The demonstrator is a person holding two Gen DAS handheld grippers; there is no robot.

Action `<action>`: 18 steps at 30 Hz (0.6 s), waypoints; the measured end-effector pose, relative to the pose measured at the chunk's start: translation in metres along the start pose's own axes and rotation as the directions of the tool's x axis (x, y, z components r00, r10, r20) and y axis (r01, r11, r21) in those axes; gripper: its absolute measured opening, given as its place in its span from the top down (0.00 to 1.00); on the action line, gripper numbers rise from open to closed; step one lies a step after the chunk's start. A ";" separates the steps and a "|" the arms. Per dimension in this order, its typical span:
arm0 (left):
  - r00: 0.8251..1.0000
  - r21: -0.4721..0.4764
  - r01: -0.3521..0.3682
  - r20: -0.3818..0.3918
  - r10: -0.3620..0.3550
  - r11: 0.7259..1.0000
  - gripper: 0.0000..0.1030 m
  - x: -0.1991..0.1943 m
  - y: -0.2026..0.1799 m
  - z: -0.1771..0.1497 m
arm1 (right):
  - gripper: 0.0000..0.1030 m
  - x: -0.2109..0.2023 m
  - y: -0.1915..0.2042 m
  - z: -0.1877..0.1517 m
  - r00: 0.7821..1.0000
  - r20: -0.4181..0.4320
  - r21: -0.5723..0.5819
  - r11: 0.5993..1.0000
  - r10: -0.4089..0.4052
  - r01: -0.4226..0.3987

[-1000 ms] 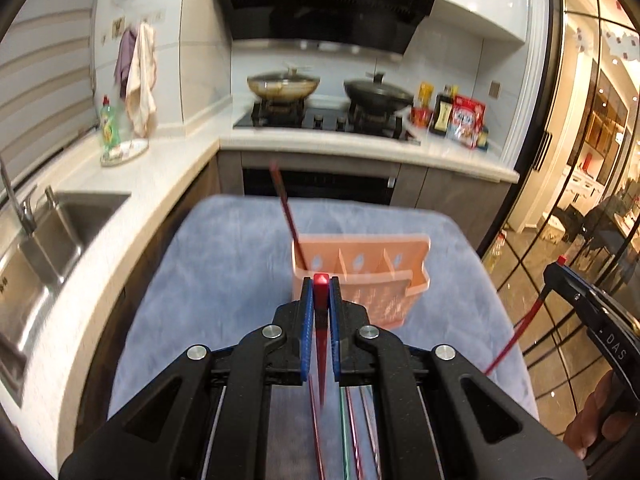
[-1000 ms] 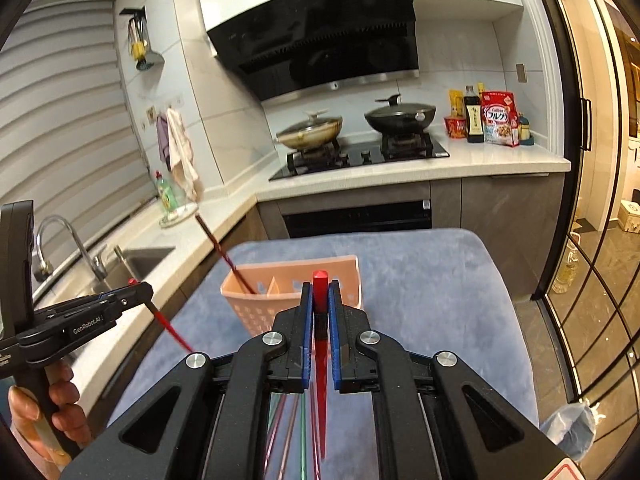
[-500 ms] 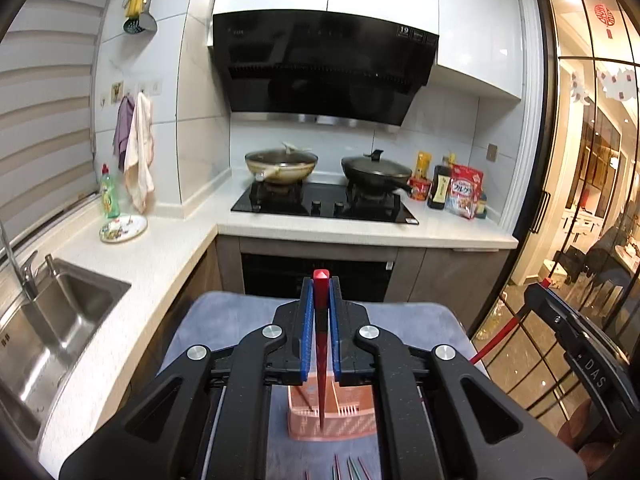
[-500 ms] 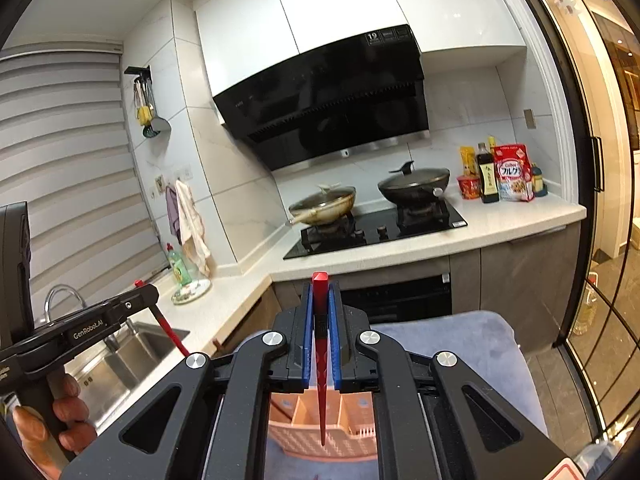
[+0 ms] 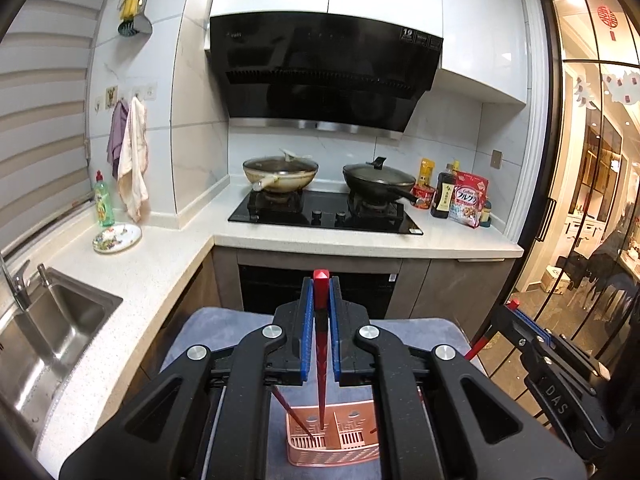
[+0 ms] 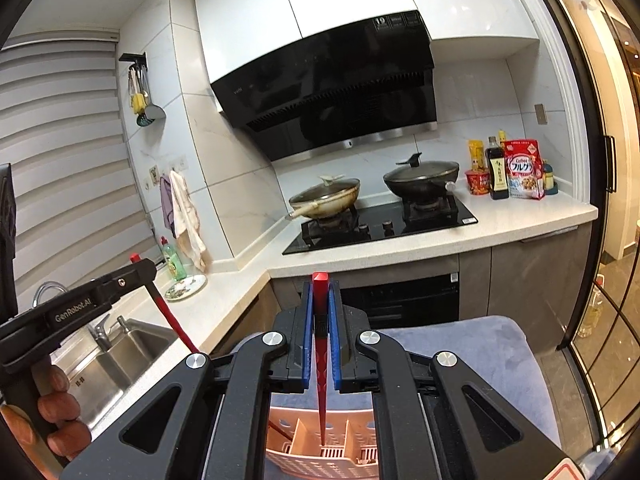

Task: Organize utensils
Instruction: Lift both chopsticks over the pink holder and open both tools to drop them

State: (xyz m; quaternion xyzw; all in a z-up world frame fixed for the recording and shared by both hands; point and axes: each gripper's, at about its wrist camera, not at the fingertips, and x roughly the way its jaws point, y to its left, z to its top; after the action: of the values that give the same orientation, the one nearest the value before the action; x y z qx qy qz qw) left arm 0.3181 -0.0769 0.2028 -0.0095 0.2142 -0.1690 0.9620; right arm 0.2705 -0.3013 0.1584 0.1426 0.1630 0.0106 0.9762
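Note:
My left gripper [image 5: 321, 296] is shut on a red chopstick [image 5: 320, 360] that hangs upright, its tip over the pink utensil basket [image 5: 332, 446]. A dark red chopstick [image 5: 294, 416] leans in the basket's left compartment. My right gripper [image 6: 321, 296] is shut on another red chopstick [image 6: 321, 368], upright, its tip above the basket's [image 6: 320, 454] middle compartment. The left gripper also shows in the right wrist view [image 6: 138, 264], and the right gripper in the left wrist view [image 5: 514, 308].
The basket stands on a blue-grey cloth [image 6: 480, 352] over a table. A steel sink [image 5: 52, 332] lies at the left. The counter [image 5: 360, 240] behind holds a hob with two woks, bottles and a cereal bag. A glass door [image 5: 592, 200] is at the right.
Both grippers have risen and tilted their chopsticks upright, tips over the basket. The loose chopsticks on the cloth have dropped out of view.

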 end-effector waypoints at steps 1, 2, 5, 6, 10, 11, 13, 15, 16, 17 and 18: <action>1.000 -0.004 0.000 -0.008 0.000 1.000 0.93 0.004 0.001 -0.003 | 0.93 0.004 -0.002 -0.003 1.000 -0.011 0.003 1.000 -0.002 0.002; 1.000 -0.007 0.000 -0.015 0.000 1.000 0.93 0.007 0.003 -0.007 | 0.93 0.008 -0.005 -0.007 1.000 -0.025 0.008 1.000 -0.004 0.004; 0.999 -0.018 -0.003 -0.041 0.003 1.000 0.93 0.018 0.008 -0.018 | 0.93 0.017 -0.011 -0.016 0.998 -0.054 0.014 1.000 -0.017 0.017; 0.999 -0.022 -0.006 -0.052 0.005 1.000 0.93 0.022 0.010 -0.023 | 0.93 0.019 -0.013 -0.019 0.998 -0.062 0.014 1.000 -0.022 0.022; 0.997 -0.031 -0.018 -0.079 0.016 0.999 0.93 0.034 0.016 -0.034 | 0.93 0.027 -0.017 -0.030 0.995 -0.092 0.014 0.999 -0.034 0.035; 0.996 -0.032 -0.021 -0.086 0.018 0.999 0.93 0.037 0.018 -0.037 | 0.93 0.028 -0.017 -0.032 0.995 -0.097 0.016 0.999 -0.035 0.037; 0.995 -0.037 -0.022 -0.099 0.019 0.999 0.93 0.040 0.020 -0.041 | 0.93 0.030 -0.019 -0.034 0.994 -0.106 0.017 0.999 -0.034 0.036; 0.993 -0.042 -0.024 -0.112 0.019 0.999 0.93 0.043 0.022 -0.045 | 0.93 0.029 -0.019 -0.037 0.994 -0.106 0.016 0.999 -0.039 0.041; 0.993 -0.046 -0.029 -0.113 0.024 0.999 0.93 0.043 0.023 -0.046 | 0.93 0.028 -0.019 -0.037 0.994 -0.103 0.013 0.999 -0.043 0.044; 0.994 -0.048 -0.036 -0.109 0.031 0.998 0.93 0.043 0.024 -0.047 | 0.93 0.027 -0.018 -0.038 0.994 -0.103 0.010 0.999 -0.044 0.046; 0.994 -0.049 -0.042 -0.105 0.036 0.998 0.93 0.042 0.025 -0.047 | 0.92 0.027 -0.017 -0.037 0.994 -0.103 0.007 0.999 -0.044 0.045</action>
State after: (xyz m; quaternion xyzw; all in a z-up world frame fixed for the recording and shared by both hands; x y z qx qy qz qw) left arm 0.3420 -0.0648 0.1406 -0.0210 0.2682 -0.1449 0.9522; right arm 0.2835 -0.3058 0.1111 0.1428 0.2164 -0.0048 0.9658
